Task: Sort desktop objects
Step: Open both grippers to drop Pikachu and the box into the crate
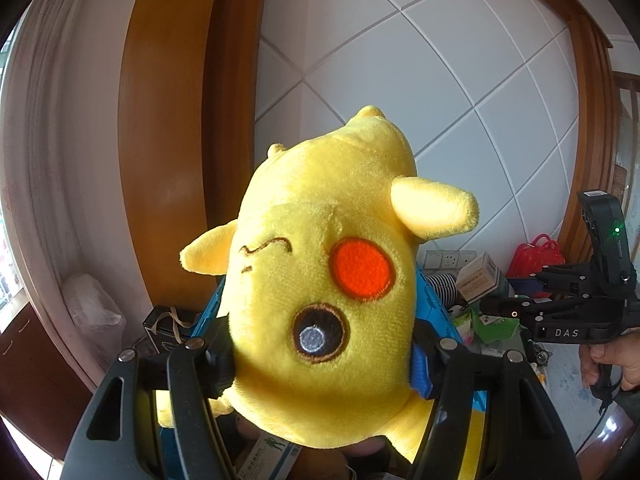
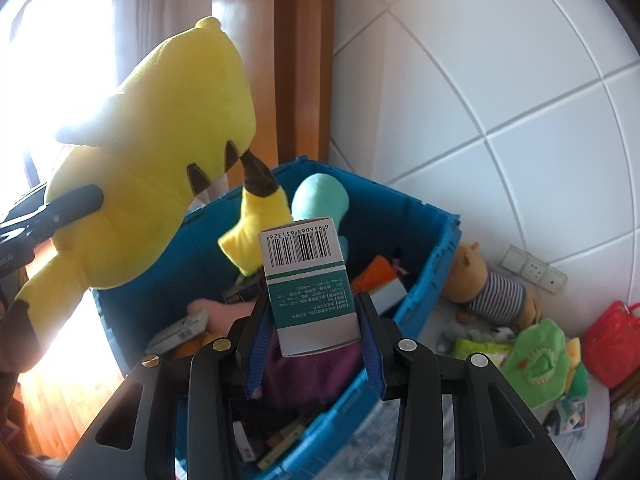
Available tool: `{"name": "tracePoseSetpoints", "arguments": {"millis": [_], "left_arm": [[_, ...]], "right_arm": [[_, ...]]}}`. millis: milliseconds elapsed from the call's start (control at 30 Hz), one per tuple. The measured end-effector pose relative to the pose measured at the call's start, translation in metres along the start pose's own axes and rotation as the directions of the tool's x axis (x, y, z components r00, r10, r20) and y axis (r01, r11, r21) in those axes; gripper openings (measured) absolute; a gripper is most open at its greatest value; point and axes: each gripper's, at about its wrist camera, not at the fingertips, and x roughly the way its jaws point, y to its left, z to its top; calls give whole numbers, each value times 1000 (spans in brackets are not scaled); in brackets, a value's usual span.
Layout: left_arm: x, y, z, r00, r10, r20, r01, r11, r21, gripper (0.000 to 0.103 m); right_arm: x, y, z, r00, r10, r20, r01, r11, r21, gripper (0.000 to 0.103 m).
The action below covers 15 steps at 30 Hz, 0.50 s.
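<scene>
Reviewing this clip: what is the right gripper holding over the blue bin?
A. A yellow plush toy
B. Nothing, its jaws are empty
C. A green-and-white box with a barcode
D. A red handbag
C. In the right wrist view the right gripper is clamped on the green-and-white box, barcode end up, above the blue bin; the yellow plush toy sits in the left gripper instead.

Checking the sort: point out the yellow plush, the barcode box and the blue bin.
yellow plush point(image 1: 320, 272), left wrist view, on its face
barcode box point(image 2: 314, 292), right wrist view, on its green printed side
blue bin point(image 2: 436, 240), right wrist view, on its right rim
</scene>
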Motion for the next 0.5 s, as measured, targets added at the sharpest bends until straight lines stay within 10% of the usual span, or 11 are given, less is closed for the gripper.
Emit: {"name": "tracePoseSetpoints", "arguments": {"millis": [167,267,400,500], "left_arm": [[6,10,5,1000,-23,7,23,1000,10,70],[9,9,8,1000,-15,22,15,1000,15,96],[11,16,14,999,1,52,0,1000,-16,103],[12,21,15,999,11,51,-9,1000,-23,103]], "right_arm": [[8,11,8,1000,-4,-1,4,1000,-9,39],[14,16,10,1000,-7,-7,6,1000,-11,40],[19,21,7,999,-49,-11,48,998,-49,94],[17,18,5,999,-52,-2,52,998,-33,95]]}}
